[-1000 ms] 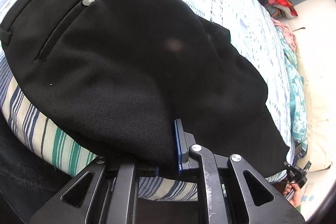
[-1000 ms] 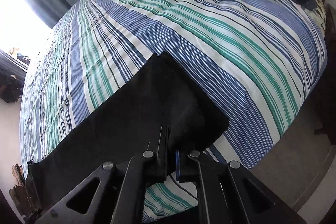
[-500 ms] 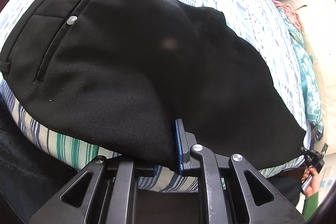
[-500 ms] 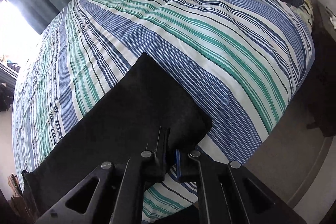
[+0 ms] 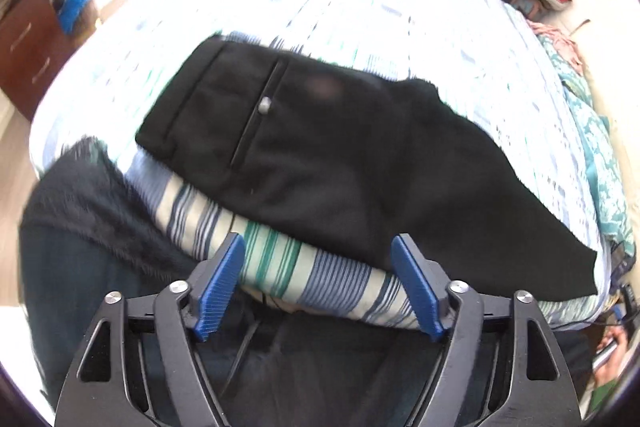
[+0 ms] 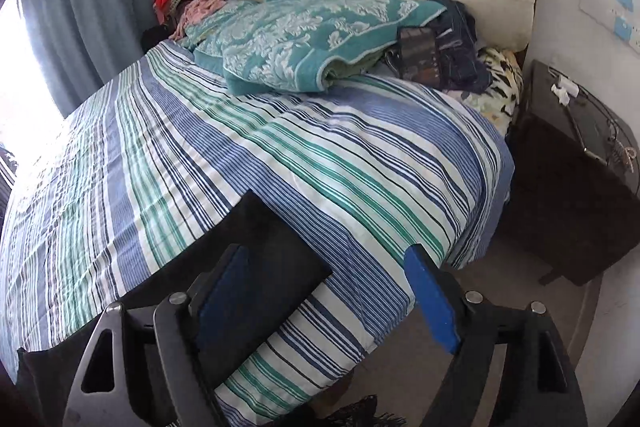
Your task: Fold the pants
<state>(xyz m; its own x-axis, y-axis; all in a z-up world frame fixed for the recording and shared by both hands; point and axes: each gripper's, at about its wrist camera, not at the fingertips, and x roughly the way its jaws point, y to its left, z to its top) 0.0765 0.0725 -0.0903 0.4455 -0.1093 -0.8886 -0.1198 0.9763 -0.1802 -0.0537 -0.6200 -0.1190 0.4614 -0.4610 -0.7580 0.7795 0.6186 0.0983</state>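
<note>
Beyond both spread hand-held grippers [image 5: 318, 283] [image 6: 328, 301], pants [image 5: 340, 163] flat.

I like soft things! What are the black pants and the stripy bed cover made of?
The black pants look like smooth, matte woven cloth, maybe a suit fabric: flat, with a neat pocket seam and button. The striped bed cover looks like thin cotton, slightly crinkly where it is puckered. I cannot tell for sure.

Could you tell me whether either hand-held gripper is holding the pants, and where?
Nothing is held: left hand-held gripper and right hand-held gripper are open, off the pants.
</note>
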